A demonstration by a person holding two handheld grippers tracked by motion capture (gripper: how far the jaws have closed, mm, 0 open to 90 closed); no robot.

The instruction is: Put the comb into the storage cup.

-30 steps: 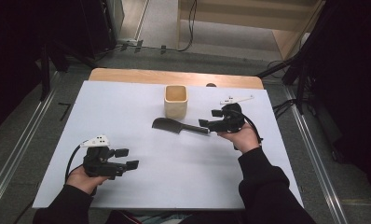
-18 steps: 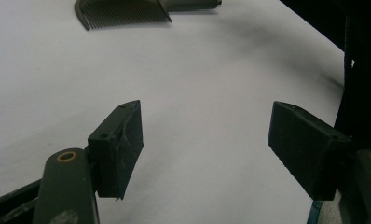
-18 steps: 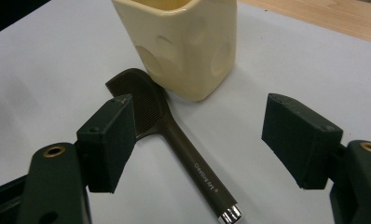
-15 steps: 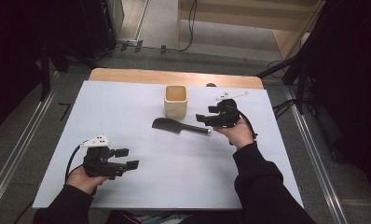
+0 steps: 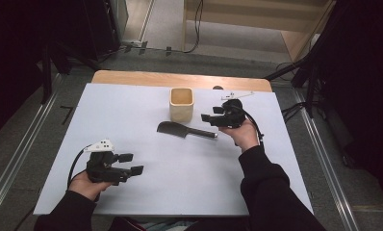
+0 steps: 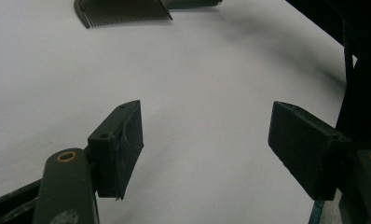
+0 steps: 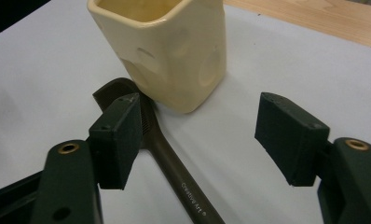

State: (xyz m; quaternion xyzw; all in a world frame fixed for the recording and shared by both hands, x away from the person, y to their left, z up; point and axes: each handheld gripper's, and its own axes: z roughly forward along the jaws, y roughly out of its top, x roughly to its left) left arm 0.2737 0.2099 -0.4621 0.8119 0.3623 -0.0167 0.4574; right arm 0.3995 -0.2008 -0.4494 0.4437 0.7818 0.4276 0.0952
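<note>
Edging toward the table's far edge, the right gripper (image 5: 210,118) narrows its still-empty jaws over the comb (image 7: 174,168), which lies mid-table beside the cup (image 7: 167,46). Left gripper (image 5: 132,163) idles, jaws apart. A skewed close risks nudging the cup or skidding the comb.

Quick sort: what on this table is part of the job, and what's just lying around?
In play:
- comb, flat on the white table
- right gripper, jaws just closing, nothing gripped, handle below them
- cream cup, upright beside the comb head

Idle:
- left gripper, open, off to the near corner
- cables on the floor behind the table
</note>
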